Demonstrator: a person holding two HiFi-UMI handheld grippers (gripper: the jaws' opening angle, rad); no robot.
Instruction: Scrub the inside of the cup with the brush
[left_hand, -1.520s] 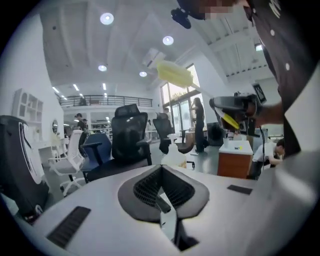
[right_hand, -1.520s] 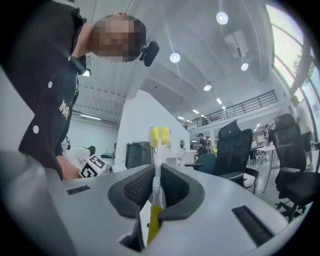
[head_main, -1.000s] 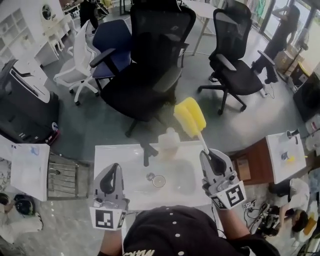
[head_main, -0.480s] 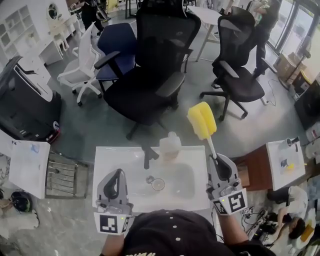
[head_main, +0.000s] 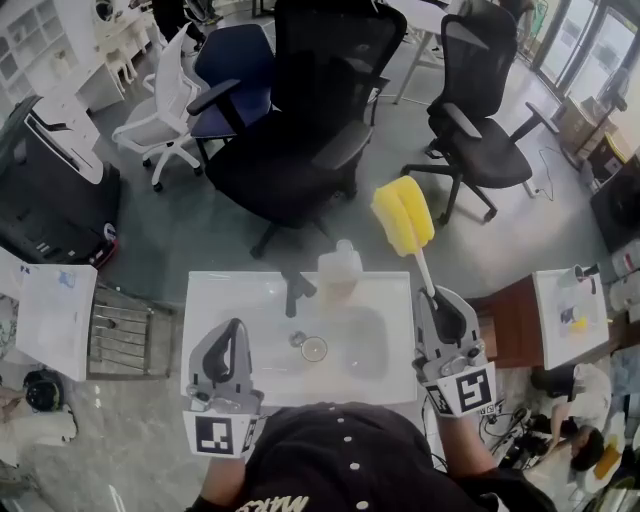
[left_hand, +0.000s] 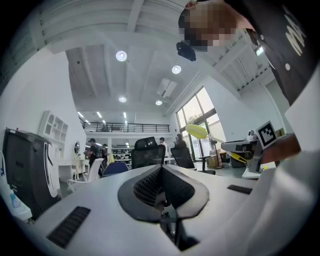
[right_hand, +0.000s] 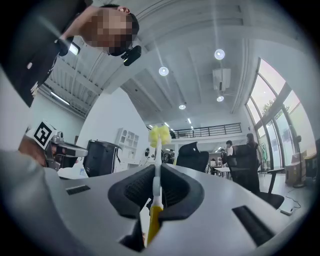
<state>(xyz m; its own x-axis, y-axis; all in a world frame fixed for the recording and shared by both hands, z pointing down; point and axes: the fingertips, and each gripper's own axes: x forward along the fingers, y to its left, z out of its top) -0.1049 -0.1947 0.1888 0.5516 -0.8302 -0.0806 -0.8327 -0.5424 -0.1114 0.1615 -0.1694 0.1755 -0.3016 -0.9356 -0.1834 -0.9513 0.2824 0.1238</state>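
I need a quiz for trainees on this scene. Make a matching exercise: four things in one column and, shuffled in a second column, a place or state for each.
Things:
1. brush
2. left gripper
3. cup
4. drain

Places or states:
A. shut, nothing in it
B. on the sink, at its back edge
C. held in the right gripper
D. at the bottom of the sink

Pairs: 1-C, 2-A, 3-B, 4-D
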